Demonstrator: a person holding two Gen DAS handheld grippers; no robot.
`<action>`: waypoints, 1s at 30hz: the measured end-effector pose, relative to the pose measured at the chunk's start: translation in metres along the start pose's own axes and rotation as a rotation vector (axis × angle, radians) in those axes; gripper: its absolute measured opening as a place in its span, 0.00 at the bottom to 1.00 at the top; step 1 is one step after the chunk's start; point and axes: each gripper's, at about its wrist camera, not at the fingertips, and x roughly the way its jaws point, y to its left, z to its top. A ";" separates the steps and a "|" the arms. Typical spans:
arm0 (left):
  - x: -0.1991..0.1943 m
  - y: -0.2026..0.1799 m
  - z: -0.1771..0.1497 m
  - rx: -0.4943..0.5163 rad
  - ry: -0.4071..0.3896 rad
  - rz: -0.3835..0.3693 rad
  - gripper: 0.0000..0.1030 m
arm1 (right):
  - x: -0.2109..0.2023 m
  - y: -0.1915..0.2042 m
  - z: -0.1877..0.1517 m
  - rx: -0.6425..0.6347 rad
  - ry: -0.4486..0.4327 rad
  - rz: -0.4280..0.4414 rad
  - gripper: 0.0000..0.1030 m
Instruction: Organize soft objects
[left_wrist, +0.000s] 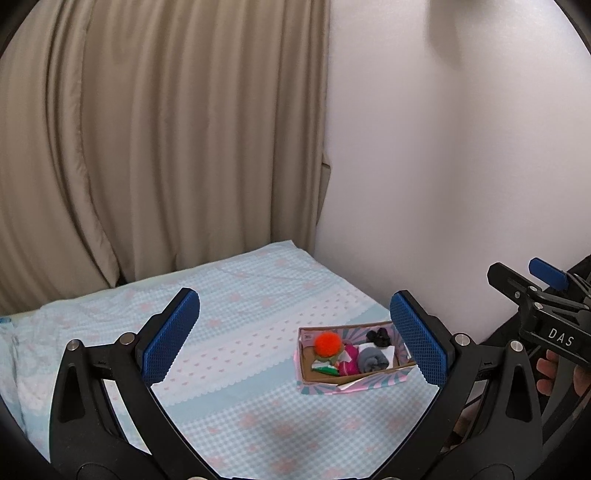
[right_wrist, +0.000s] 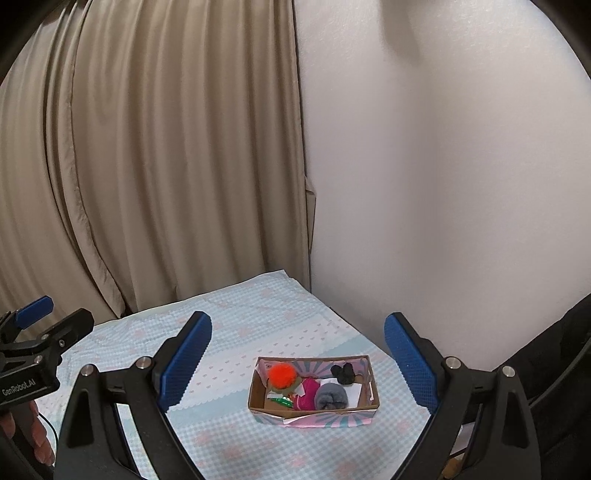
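The left gripper (left_wrist: 295, 343) is standing wide open with nothing between its blue pads (left_wrist: 168, 341), hanging above the bed (left_wrist: 240, 288). The right gripper (right_wrist: 297, 363) is likewise gaping wide and gripping nothing, its blue pads (right_wrist: 186, 360) framing the view of the same bed. Each gripper is showing at the edge of the other's view, with part of a hand (left_wrist: 550, 376) wrapping its handle.

Between and beyond the fingers, a shallow cardboard box (right_wrist: 314, 410) with a pink and teal patterned outside is sitting on the bed, near the edge that is running along the white wall (right_wrist: 443, 184). The soft objects are lying inside it. An orange pom-pom (right_wrist: 281, 374) is filling the corner farthest from the wall. Just beside it, a magenta cloth (right_wrist: 308, 395) is lying towards the middle, and a rolled grey sock (right_wrist: 332, 395) is resting against that cloth on the wall side. A small black item (right_wrist: 343, 373) is sitting in the far corner nearest the wall. Something green (right_wrist: 280, 400) is peeking out below the pom-pom; what it is cannot be told.

The bed is wearing a light blue checked sheet with pink motifs. A beige curtain (right_wrist: 147, 166) is hanging behind the far edge of the bed.
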 end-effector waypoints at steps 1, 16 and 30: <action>-0.001 -0.001 0.000 0.002 -0.001 0.000 1.00 | 0.000 0.000 -0.001 0.000 0.000 -0.001 0.91; 0.001 -0.005 0.000 0.017 -0.003 0.010 1.00 | 0.001 0.003 -0.003 0.005 -0.002 0.001 0.91; -0.002 -0.003 -0.001 0.003 -0.019 0.012 1.00 | 0.003 0.004 -0.001 0.008 0.000 0.008 0.91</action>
